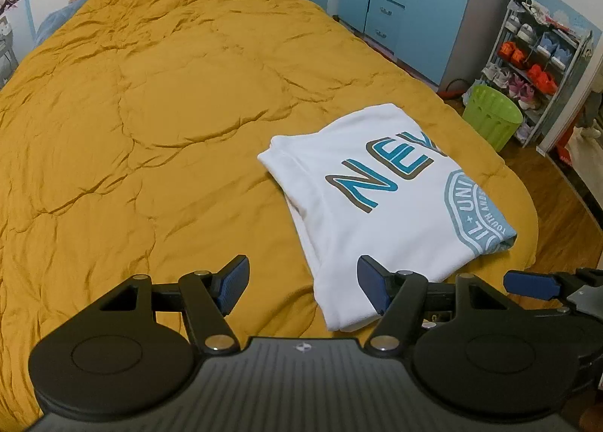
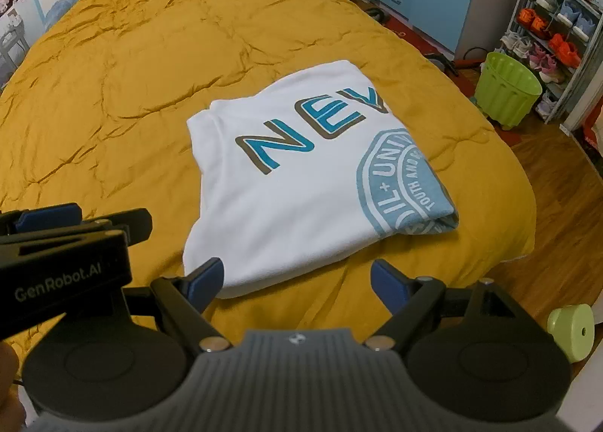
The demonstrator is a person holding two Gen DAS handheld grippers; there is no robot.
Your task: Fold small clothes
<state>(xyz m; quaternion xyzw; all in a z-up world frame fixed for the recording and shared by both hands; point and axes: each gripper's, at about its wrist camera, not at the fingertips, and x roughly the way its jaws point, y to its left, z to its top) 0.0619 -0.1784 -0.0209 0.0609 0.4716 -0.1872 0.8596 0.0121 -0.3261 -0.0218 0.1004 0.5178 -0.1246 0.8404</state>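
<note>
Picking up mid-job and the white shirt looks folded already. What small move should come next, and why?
Probably ease both back and leave it. The white T-shirt lies as a compact folded rectangle on the mustard quilt. The left hand-held gripper and right hand-held gripper are both open at its near edge, holding nothing.

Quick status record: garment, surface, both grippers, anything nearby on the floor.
garment: white T-shirt, folded into a compact rectangle, blue print facing up
surface: mustard quilt on the bed, wrinkled
left gripper: open, holds nothing, right pad over the shirt's near corner
right gripper: open, holds nothing, just short of the shirt's near edge
floor: green basket beside the shoe rack
</note>
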